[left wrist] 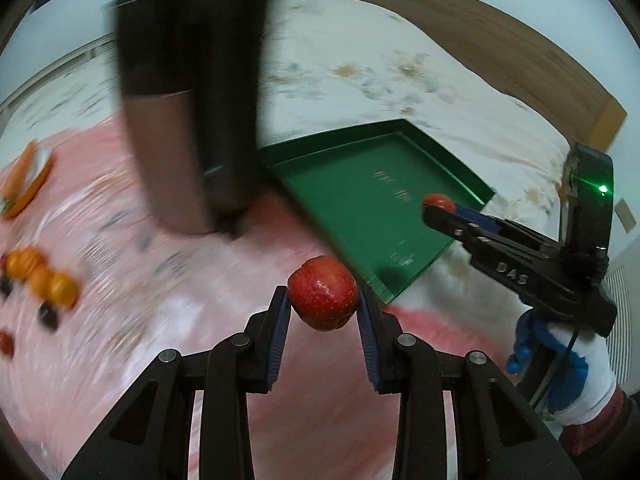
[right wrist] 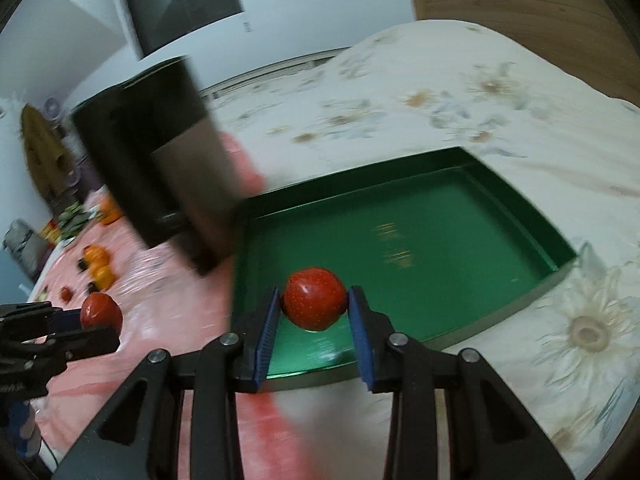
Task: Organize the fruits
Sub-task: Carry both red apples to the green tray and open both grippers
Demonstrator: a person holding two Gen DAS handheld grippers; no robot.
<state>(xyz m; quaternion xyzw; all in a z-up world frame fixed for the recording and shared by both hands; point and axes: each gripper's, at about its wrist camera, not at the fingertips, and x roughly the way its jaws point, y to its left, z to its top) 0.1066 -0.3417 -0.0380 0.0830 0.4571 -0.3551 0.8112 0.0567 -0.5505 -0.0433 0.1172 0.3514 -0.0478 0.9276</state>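
Left gripper [left wrist: 323, 306] clamped on red fruit [left wrist: 323, 298] above pink cloth [left wrist: 160, 320]; right gripper [right wrist: 313, 304] clamped on second red fruit [right wrist: 314, 298] over green tray [right wrist: 420, 240]; dark box [left wrist: 188, 100] beside tray, blurred; orange fruits [left wrist: 40, 276] at far left, indistinct.

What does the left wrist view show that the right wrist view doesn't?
Only left wrist: the gloved hand holding the right hand-held gripper, and an orange plate at the far left. Only right wrist: a dark window on the wall. Both: the green tray, dark box, oranges, and a red fruit in each gripper.
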